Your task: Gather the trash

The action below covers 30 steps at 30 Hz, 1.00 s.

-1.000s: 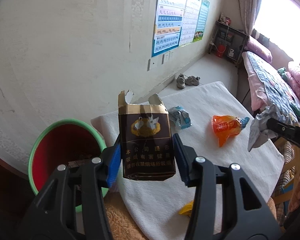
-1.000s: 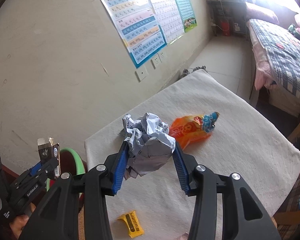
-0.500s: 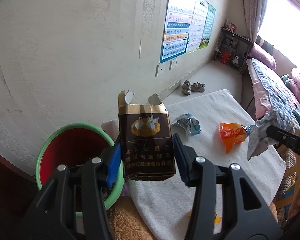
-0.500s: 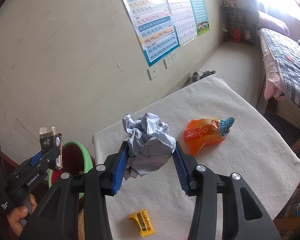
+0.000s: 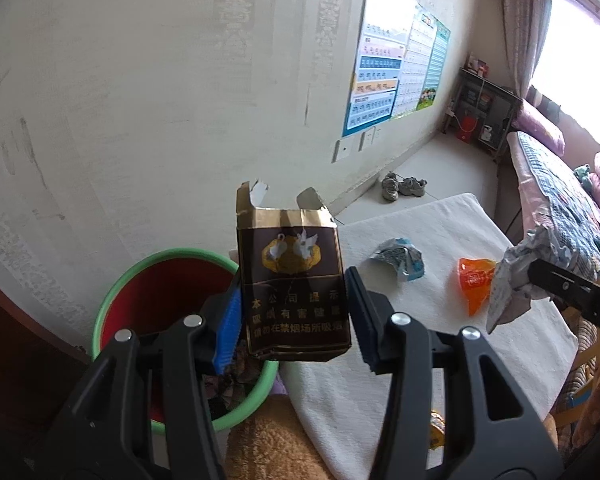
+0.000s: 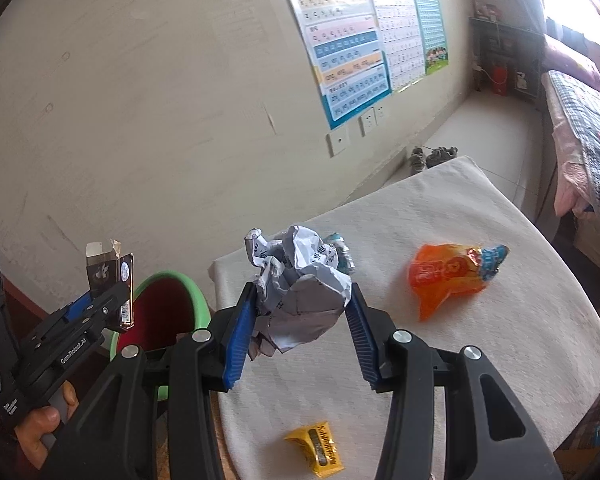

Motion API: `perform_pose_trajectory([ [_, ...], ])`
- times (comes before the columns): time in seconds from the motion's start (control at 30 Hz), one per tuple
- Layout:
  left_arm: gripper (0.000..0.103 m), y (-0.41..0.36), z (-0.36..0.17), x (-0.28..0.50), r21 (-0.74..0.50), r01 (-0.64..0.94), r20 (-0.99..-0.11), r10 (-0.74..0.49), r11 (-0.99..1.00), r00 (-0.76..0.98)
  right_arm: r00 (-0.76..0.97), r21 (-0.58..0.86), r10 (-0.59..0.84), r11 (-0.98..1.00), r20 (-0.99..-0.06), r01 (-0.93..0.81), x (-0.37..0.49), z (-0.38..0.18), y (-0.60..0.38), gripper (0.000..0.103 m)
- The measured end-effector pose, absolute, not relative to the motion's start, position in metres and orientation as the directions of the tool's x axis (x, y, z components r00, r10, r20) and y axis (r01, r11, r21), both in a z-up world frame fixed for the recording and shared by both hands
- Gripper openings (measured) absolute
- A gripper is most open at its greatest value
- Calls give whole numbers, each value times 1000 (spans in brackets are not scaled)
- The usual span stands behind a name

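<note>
My left gripper (image 5: 294,316) is shut on a torn brown cigarette pack (image 5: 294,284), held upright above the near rim of a green bucket with a red inside (image 5: 160,280). My right gripper (image 6: 300,320) is shut on a crumpled ball of grey printed paper (image 6: 300,280), over the left part of the white-clothed table (image 6: 480,360). The right wrist view also shows the left gripper (image 6: 112,300) with the cigarette pack (image 6: 110,272) over the bucket (image 6: 172,304). In the left wrist view the paper ball (image 5: 516,280) hangs at the right.
On the cloth lie an orange snack bag (image 6: 452,276), a yellow wrapper (image 6: 318,448) near the front edge and a blue-white wrapper (image 5: 400,258). The wall with posters (image 6: 352,40) runs behind. A bed (image 5: 556,200) stands right, shoes (image 5: 404,186) on the floor beyond.
Both grippers have moved left toward the bucket, keeping their loads. The bucket now lies more fully under the cigarette pack, and the table items have slid right in both views.
</note>
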<state>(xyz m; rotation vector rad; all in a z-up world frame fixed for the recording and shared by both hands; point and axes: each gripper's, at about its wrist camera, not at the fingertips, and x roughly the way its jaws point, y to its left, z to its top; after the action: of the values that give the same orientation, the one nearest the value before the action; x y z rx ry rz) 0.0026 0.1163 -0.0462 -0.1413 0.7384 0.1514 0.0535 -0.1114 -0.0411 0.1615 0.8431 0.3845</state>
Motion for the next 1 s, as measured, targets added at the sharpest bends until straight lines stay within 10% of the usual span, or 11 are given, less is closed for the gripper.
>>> perform_pose_trajectory([
  [1.0,46,198,-69,-15,-50,-347,-710,211,936,671,513,250,442,881,-736,-401,58,-57,-29,44],
])
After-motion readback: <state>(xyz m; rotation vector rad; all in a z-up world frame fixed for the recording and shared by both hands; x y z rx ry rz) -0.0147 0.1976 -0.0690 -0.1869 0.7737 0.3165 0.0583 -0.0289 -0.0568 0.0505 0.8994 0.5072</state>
